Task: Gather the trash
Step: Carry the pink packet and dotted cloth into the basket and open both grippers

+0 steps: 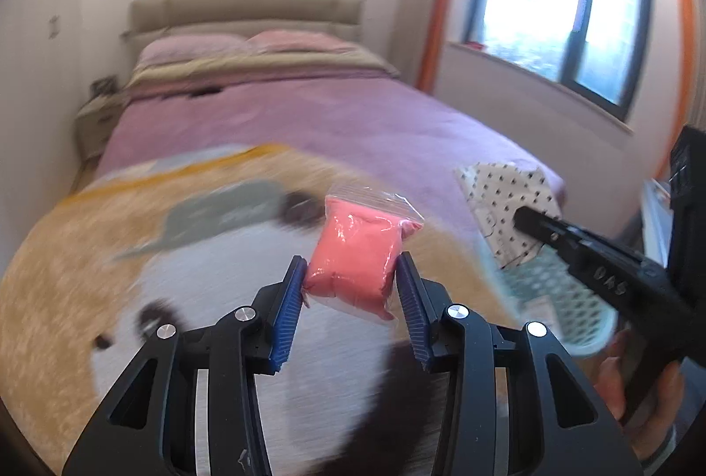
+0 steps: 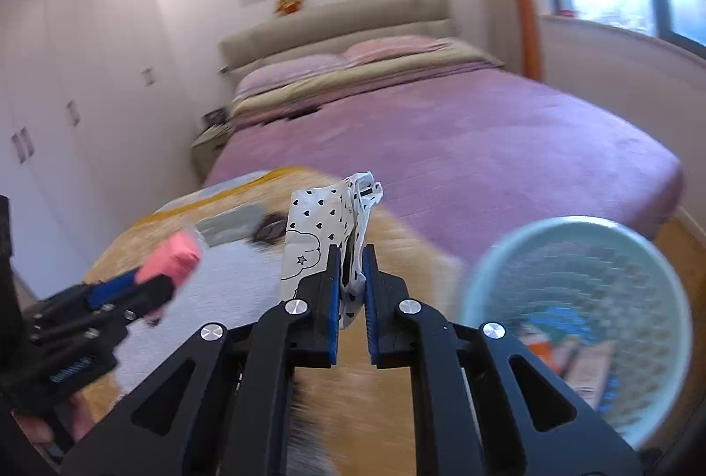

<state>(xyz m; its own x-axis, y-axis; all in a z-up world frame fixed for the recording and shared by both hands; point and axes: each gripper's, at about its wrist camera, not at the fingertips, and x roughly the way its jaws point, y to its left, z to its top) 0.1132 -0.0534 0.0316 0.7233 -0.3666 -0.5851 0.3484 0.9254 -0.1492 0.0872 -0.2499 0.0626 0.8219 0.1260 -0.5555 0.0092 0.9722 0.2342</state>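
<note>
My left gripper point(image 1: 351, 273) is shut on a pink packet in clear plastic point(image 1: 357, 255) and holds it above the rug. It also shows at the left of the right wrist view point(image 2: 163, 277), with the pink packet point(image 2: 170, 257) at its tip. My right gripper point(image 2: 351, 268) is shut on a white paper bag with black hearts point(image 2: 320, 229). In the left wrist view the right gripper point(image 1: 529, 222) holds that bag point(image 1: 503, 202) over a pale green mesh waste basket point(image 1: 560, 299). The basket point(image 2: 578, 326) lies low right and holds some scraps.
A round orange, white and black rug point(image 1: 88, 255) covers the floor below both grippers. A bed with a purple cover point(image 2: 441, 140) stands behind it. A window point(image 1: 560, 13) is at the right, white wardrobes point(image 2: 53, 123) at the left.
</note>
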